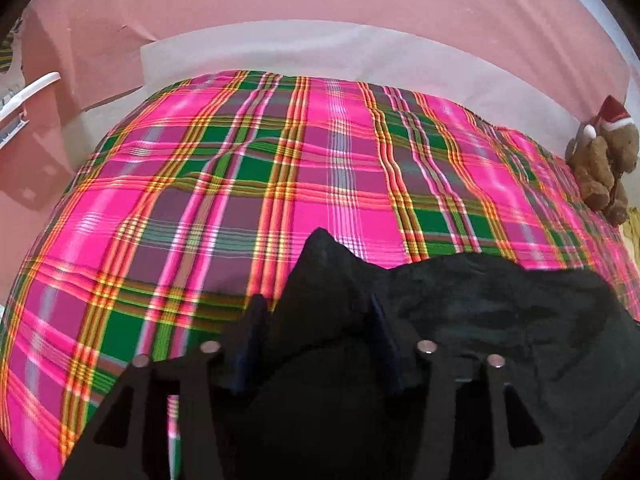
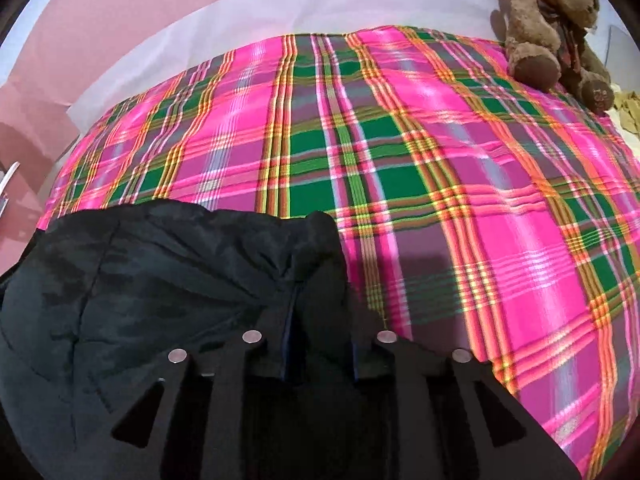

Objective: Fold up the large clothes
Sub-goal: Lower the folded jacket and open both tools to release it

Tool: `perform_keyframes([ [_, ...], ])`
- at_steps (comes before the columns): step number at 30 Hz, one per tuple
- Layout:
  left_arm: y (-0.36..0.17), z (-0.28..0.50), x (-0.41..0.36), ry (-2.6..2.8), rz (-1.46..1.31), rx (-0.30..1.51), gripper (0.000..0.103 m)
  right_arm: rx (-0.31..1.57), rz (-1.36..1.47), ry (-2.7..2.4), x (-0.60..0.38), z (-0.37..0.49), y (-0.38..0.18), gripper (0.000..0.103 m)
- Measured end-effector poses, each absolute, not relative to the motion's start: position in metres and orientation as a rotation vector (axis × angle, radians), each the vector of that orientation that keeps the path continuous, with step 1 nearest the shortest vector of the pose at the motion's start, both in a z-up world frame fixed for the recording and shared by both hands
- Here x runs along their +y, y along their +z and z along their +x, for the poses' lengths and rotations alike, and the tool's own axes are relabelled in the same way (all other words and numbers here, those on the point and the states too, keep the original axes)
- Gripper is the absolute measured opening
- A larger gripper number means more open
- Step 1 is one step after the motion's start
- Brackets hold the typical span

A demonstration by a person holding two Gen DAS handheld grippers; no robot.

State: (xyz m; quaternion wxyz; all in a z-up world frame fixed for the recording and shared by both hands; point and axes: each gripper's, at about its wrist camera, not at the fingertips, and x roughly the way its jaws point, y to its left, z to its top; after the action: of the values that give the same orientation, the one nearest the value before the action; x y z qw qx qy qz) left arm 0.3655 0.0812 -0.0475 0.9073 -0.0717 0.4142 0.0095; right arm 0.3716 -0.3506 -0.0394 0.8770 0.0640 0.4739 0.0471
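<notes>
A dark, slightly shiny garment lies bunched at the near edge of a bed covered by a pink and green plaid cloth. In the left wrist view my left gripper is shut on a raised corner of it, and the fabric peaks up between the fingers. The right wrist view shows the same garment spreading to the left over the plaid cloth. My right gripper is shut on another bunched corner, with cloth filling the narrow gap between its fingers. The fingertips are largely hidden by fabric.
A brown teddy bear in a red and white hat sits at the bed's far right corner. A white sheet shows beyond the plaid, against a pink wall. A white plastic object is at far left.
</notes>
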Motion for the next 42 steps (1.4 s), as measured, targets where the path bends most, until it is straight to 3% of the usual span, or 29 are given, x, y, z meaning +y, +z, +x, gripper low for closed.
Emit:
perform_keyframes([
  [4, -0.024, 0.353, 0.102, 0.003, -0.234, 0.819, 0.068, 0.917, 0.158, 0.073, -0.36, 0.355, -0.006, 0.034],
  [11, 0.024, 0.319, 0.105, 0.001, -0.248, 0.701, 0.068, 0.738, 0.182, 0.139, -0.341, 0.31, 0.061, 0.039],
  [16, 0.024, 0.293, 0.028, -0.238, -0.184, 0.677, 0.068, 0.772, 0.127, 0.261, -0.277, 0.294, 0.039, 0.039],
  [20, -0.022, 0.316, -0.014, -0.251, -0.105, 0.794, 0.068, 0.813, 0.052, 0.211, -0.252, 0.311, 0.003, 0.039],
  [29, -0.051, 0.329, -0.026, -0.191, -0.061, 0.768, 0.069, 0.797, 0.015, 0.166, -0.251, 0.329, -0.035, 0.039],
  [33, -0.027, 0.324, -0.021, -0.215, -0.06, 0.826, 0.069, 0.834, 0.033, 0.169, -0.255, 0.33, -0.022, 0.039],
  [38, -0.001, 0.333, 0.006, -0.148, 0.027, 0.743, 0.069, 0.772, 0.046, 0.102, -0.287, 0.325, 0.013, 0.039],
  [42, -0.036, 0.361, 0.03, -0.11, -0.006, 0.837, 0.069, 0.898, 0.04, 0.026, -0.311, 0.353, -0.022, 0.04],
])
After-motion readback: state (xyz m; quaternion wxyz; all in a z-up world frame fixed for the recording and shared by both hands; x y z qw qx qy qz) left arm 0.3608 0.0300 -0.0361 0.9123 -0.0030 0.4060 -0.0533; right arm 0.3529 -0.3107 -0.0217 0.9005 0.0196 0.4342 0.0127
